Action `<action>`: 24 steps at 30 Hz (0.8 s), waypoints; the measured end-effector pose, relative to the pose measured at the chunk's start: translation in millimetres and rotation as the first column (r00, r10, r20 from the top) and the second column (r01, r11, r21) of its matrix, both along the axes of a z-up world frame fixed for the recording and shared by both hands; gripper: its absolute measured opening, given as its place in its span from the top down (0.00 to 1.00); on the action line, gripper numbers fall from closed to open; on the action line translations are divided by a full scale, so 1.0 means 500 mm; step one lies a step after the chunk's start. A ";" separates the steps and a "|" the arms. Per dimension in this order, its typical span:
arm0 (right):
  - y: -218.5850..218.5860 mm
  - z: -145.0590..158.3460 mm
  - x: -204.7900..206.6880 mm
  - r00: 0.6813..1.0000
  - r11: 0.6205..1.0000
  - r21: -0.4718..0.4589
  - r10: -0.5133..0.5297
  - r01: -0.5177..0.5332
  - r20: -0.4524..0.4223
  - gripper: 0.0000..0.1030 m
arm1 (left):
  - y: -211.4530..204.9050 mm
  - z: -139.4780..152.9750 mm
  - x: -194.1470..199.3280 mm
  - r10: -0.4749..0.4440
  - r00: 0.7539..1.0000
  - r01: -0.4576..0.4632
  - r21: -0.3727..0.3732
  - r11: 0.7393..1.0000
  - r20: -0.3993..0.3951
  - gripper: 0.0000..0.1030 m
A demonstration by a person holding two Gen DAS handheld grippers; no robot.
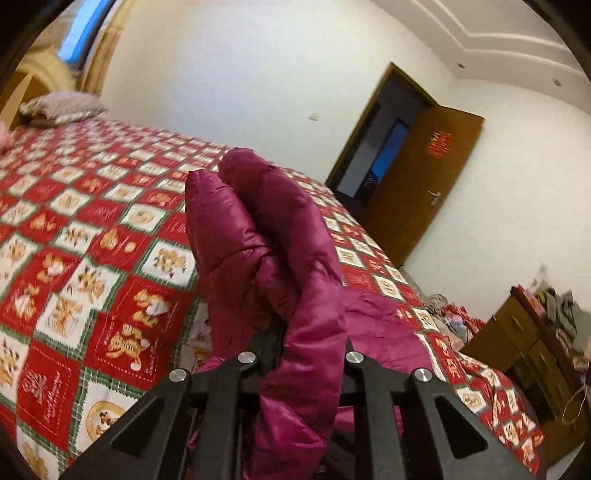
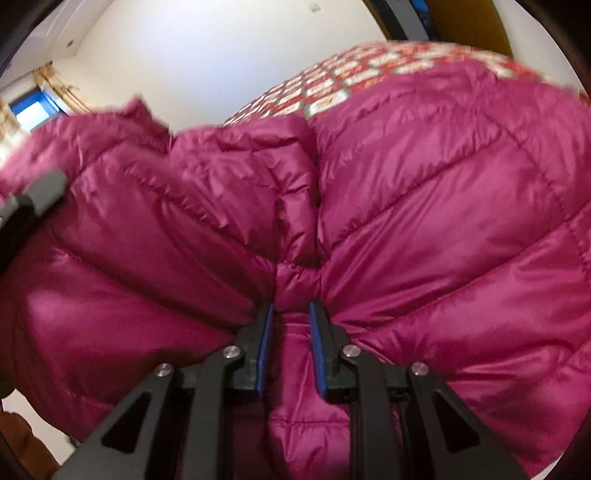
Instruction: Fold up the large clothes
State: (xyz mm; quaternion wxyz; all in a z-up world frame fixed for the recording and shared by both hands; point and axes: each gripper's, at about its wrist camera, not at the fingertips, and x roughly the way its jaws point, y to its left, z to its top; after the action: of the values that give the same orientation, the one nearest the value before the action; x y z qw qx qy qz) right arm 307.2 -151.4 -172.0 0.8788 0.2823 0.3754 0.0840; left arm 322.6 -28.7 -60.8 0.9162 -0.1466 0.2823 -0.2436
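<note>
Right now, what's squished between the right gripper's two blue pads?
A bunched fold of the pink jacket sits pinched in the right gripper; the right wrist view shows it.

white walls [image 1: 240, 66], open wood door [image 1: 424, 184], bed w/ red check quilt [image 1: 74, 229], curtained window [image 1: 79, 33].

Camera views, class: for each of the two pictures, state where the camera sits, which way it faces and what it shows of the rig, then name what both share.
Left wrist: sits on the left gripper, looking across the bed toward the open door; its black fingers clamp a fold of the magenta puffer jacket.
Right wrist: sits on the right gripper, facing the jacket close up; its blue-padded fingers pinch the fabric.
Shared: jacket, bed cover, white wall.
</note>
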 end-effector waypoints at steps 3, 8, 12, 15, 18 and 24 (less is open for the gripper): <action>0.034 -0.006 -0.005 0.999 0.993 0.105 0.051 -0.049 -0.011 0.78 | -0.009 0.018 -0.012 -0.018 0.999 0.016 0.052 0.999 0.028 0.86; 0.100 -0.013 -0.009 0.981 0.947 0.260 0.193 -0.187 0.003 0.79 | -0.026 0.019 -0.019 -0.018 0.998 0.009 0.162 0.987 0.058 0.86; 0.073 0.002 -0.028 0.979 0.943 0.266 0.201 -0.201 0.029 0.79 | -0.048 0.016 -0.022 -0.046 0.996 0.030 0.217 0.976 0.071 0.86; 0.011 0.027 -0.069 0.988 0.957 0.247 0.136 -0.151 0.076 0.79 | -0.080 0.011 -0.025 -0.071 0.995 0.052 0.247 0.968 0.072 0.86; -0.068 0.046 -0.111 0.995 0.980 0.193 0.035 -0.054 0.097 0.76 | -0.124 -0.005 -0.030 -0.111 0.991 0.087 0.282 0.955 0.069 0.86; -0.206 0.051 -0.172 0.986 0.980 0.156 -0.140 0.125 0.090 0.76 | -0.218 -0.050 -0.047 -0.202 0.979 0.179 0.344 0.922 0.033 0.86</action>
State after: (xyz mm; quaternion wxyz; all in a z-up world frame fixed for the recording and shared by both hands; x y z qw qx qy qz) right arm 221.3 -254.7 -146.7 0.8766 0.3671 0.3038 0.0674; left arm 298.9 -137.6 -85.6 0.9087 0.0499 0.3019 -0.2840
